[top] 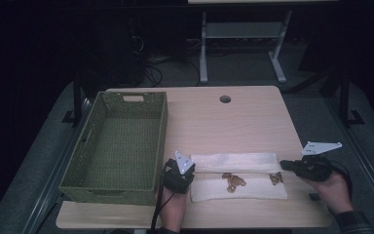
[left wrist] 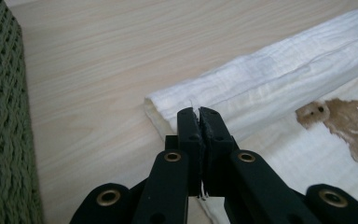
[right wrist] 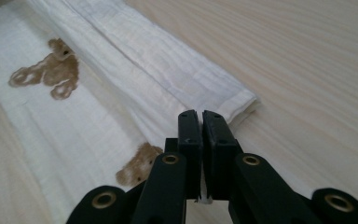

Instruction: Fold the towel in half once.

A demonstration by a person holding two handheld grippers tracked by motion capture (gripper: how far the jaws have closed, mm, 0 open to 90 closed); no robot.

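Both grippers, left [top: 187, 168] and right [top: 285, 165], are clamped on opposite ends of the folded white cloth [top: 238, 187] near the table's [top: 214, 122] front edge. Up close you can see its brown bear prints [right wrist: 46, 70]. Green woven basket [top: 83, 161] sits just left.

I see the bench [left wrist: 98, 56] as pale wood, smooth and matt with fine grain. The cloth [right wrist: 135, 60] looks soft, crinkled white cotton gauze printed with brown bears. My left tongs [left wrist: 200, 112] and right tongs [right wrist: 200, 114] are matt black plastic with brass-coloured rivets. The basket [top: 126, 141] is rough green weave
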